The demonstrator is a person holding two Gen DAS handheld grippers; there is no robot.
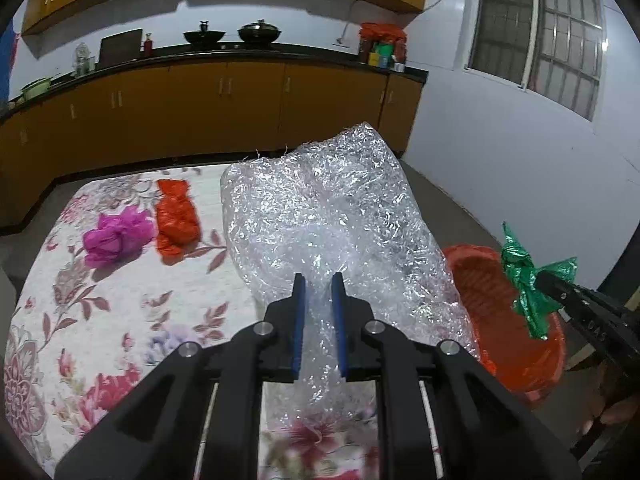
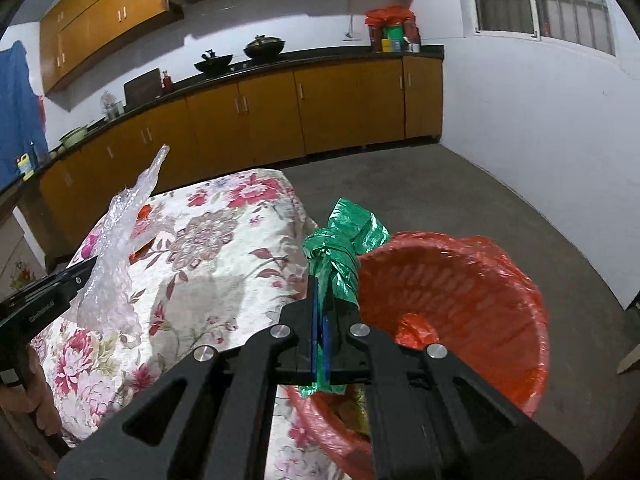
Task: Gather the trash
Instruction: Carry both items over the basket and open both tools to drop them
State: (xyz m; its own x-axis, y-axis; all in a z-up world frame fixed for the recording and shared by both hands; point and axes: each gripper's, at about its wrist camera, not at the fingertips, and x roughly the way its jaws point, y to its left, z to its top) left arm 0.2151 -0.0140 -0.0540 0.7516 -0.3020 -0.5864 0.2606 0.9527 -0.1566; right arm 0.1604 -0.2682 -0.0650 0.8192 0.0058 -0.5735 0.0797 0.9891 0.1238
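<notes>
The left gripper point(image 1: 319, 280), jaws narrowly apart, pinches the bubble wrap point(image 1: 328, 216) above the table's point(image 1: 120, 300) right edge, while the right gripper point(image 2: 321, 292) clamps a knotted green bag point(image 2: 340, 248) over the red-lined bin's point(image 2: 500, 304) near rim.

Bubble wrap point(image 1: 320, 216) on table point(image 1: 120, 304), two knotted bags point(image 1: 176, 216) left, bin point(image 2: 460, 308) right beside table.
</notes>
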